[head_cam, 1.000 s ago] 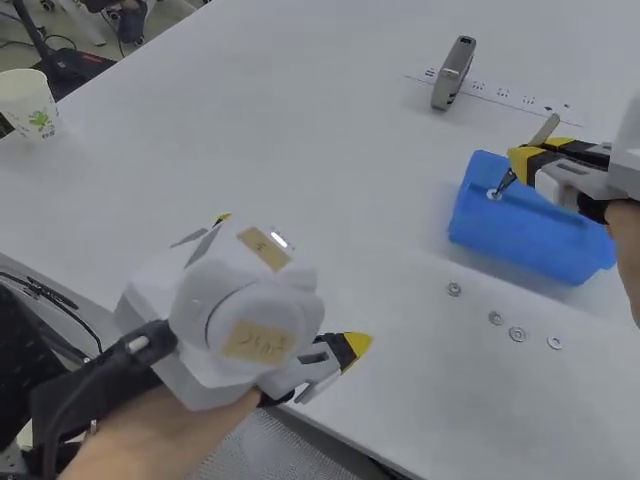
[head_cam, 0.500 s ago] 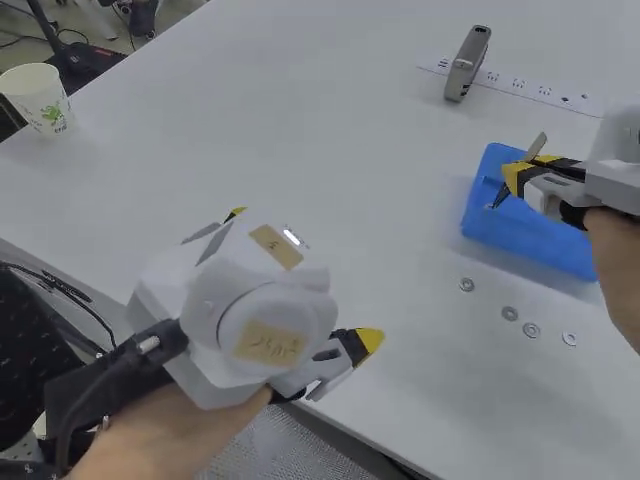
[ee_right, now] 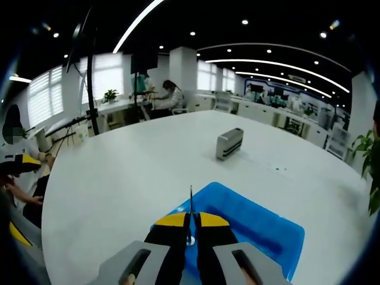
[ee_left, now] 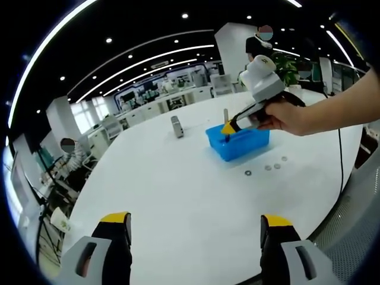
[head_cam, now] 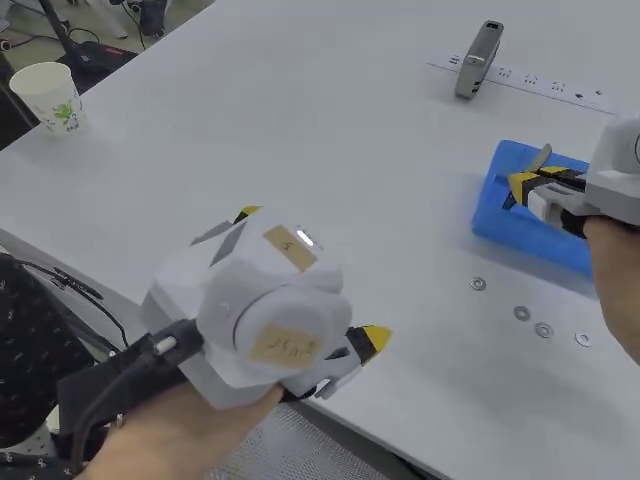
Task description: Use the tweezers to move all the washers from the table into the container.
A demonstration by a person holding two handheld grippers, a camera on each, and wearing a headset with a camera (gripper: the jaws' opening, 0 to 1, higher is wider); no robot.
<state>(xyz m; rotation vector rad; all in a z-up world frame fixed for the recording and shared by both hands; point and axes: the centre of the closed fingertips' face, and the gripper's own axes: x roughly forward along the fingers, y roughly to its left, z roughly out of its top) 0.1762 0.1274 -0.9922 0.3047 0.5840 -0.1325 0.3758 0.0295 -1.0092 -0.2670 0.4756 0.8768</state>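
Four small silver metal washers (head_cam: pixel 521 314) lie in a loose row on the white table (head_cam: pixel 300 120), at the lower right of the head view. They sit just below the blue plastic container (head_cam: pixel 512 224) (a shallow open tray). Over the container's left end hovers the right gripper (head_cam: pixel 516 186), its yellow-tipped jaws pressed together on the slim silver tweezers (ee_right: pixel 190 208). The left gripper (head_cam: pixel 310 275), at lower centre, has its jaws wide apart with nothing between them. Its white housing bears tan stickers (head_cam: pixel 285 345) with handwriting I cannot read. A white paper cup (head_cam: pixel 52 95) with a green print stands upper left. A grey metal block (head_cam: pixel 478 58) lies by a white power strip (head_cam: pixel 545 86) at upper right.
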